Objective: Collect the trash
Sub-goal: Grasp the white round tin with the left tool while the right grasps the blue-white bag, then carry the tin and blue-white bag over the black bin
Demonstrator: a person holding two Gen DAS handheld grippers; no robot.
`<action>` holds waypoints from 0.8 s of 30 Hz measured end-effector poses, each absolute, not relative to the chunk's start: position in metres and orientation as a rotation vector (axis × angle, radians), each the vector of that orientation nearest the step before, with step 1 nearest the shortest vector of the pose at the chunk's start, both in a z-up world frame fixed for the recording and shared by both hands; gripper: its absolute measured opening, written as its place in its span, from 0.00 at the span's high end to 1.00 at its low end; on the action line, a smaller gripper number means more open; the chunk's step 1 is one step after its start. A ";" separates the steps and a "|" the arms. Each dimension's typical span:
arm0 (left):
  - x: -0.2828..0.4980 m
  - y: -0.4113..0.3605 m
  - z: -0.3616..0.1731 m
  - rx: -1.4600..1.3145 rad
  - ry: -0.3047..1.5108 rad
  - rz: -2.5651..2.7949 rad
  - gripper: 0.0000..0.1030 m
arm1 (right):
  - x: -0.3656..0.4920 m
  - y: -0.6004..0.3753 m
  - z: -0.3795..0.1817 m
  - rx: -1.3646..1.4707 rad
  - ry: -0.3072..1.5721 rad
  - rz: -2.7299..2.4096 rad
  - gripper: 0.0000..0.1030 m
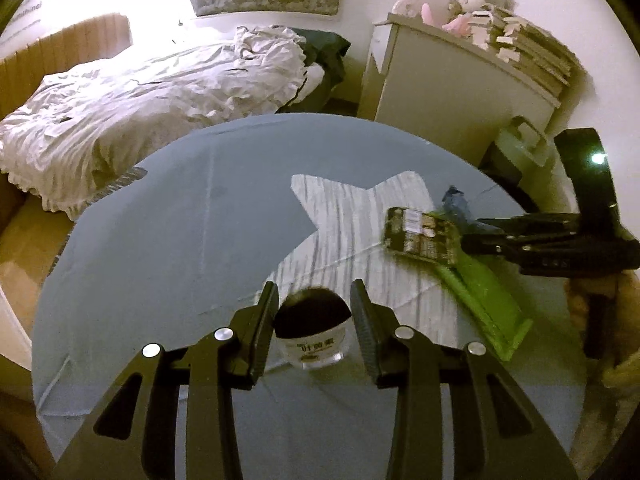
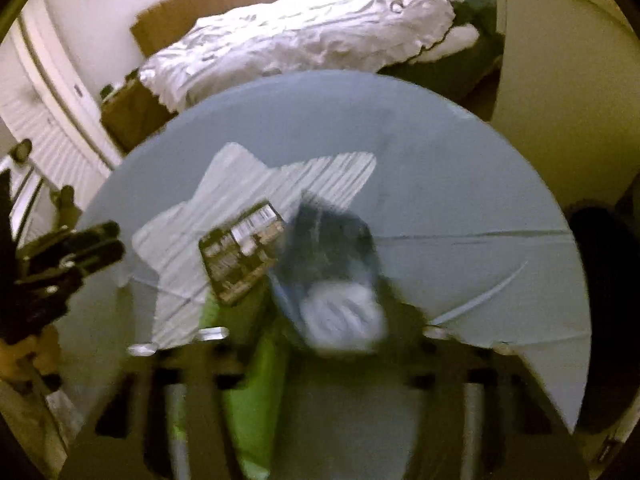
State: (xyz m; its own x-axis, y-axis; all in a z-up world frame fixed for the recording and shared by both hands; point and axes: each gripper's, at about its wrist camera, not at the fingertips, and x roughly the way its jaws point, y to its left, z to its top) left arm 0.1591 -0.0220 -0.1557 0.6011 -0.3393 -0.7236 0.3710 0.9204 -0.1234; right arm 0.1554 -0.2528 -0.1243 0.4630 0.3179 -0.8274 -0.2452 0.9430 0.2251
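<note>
Spread wide at the bottom of the left wrist view, the left gripper (image 1: 315, 300) has a small clear cup (image 1: 311, 330) with dark contents between its fingers, untouched; its white label print is unreadable. At centre right, the right gripper (image 1: 466, 234) meets a dark printed packet (image 1: 420, 236) above a green wrapper (image 1: 484, 296) on the blue table (image 1: 180, 240). Blurred in the right wrist view, the right gripper (image 2: 320, 340) carries a dark blue-and-white wad (image 2: 332, 272); its opening cannot be told. The barcoded packet (image 2: 240, 256) lies at centre left.
</note>
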 end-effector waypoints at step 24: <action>0.174 -0.220 -0.082 0.094 0.705 -0.769 0.64 | 0.066 -0.499 -0.073 0.602 0.463 0.081 0.56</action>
